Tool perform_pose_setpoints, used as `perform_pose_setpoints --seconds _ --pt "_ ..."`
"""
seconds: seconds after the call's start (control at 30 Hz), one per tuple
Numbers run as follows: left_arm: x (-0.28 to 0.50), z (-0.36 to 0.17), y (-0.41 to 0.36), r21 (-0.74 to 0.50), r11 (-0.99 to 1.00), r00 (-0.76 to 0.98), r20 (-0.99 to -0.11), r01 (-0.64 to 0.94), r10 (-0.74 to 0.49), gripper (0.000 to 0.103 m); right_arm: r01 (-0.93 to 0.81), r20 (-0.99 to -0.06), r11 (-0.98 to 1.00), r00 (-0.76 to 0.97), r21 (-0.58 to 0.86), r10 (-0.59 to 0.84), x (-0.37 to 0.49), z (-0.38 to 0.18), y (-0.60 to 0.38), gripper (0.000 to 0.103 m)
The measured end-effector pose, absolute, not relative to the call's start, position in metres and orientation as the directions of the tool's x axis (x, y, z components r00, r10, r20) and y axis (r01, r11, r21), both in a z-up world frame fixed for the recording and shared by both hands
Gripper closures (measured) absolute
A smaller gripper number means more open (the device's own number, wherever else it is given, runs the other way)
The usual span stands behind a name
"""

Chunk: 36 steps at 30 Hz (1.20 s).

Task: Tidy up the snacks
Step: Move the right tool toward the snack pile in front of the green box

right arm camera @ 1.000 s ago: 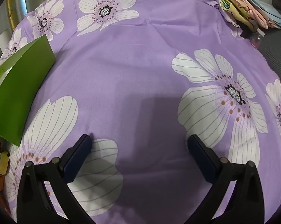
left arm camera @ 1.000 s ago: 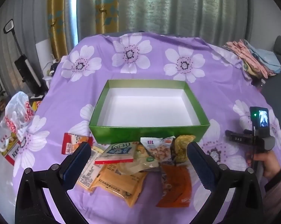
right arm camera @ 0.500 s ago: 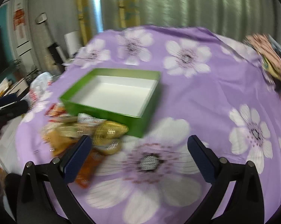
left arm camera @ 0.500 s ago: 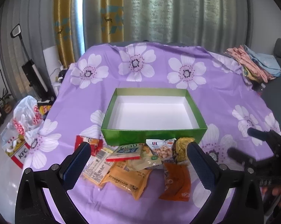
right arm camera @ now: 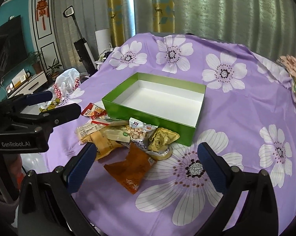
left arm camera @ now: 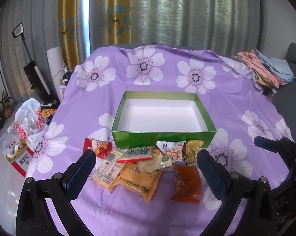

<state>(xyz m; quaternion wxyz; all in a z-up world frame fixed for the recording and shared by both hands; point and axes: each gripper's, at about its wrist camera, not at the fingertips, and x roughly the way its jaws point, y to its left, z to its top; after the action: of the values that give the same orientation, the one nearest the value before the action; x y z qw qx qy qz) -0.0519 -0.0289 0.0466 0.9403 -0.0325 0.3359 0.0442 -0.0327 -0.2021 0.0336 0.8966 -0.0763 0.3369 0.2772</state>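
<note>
Both grippers hover above the near edge of the surface, fingers spread wide and holding nothing: left gripper (left arm camera: 144, 169), right gripper (right arm camera: 146, 161). Snack packets sit piled on the purple floral cloth (left arm camera: 236, 106), up against the near wall of the green box (left arm camera: 163, 137), none inside it. Pile includes an orange packet (right arm camera: 131, 169), a peanut packet (left arm camera: 170, 152), a yellow wrapped snack (right arm camera: 161, 138) and a red packet (left arm camera: 96, 146) at the left end.

Green box (left arm camera: 163, 137); purple floral cloth (left arm camera: 236, 102)
</note>
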Motion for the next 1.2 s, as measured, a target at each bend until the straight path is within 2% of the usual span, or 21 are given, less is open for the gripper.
perform_pose_setpoints --seconds 0.5,1.2 --pt "-0.054 0.049 -0.025 -0.046 0.994 0.764 -0.643 -0.101 0.048 0.001 -0.577 -0.648 0.816 0.608 0.034 0.458 -0.043 0.029 -0.188 0.0" --pt "-0.042 0.029 -0.04 -0.053 0.997 0.728 -0.686 -0.048 -0.002 0.001 -0.572 -0.683 0.814 0.555 0.102 0.475 -0.036 0.004 -0.198 0.0"
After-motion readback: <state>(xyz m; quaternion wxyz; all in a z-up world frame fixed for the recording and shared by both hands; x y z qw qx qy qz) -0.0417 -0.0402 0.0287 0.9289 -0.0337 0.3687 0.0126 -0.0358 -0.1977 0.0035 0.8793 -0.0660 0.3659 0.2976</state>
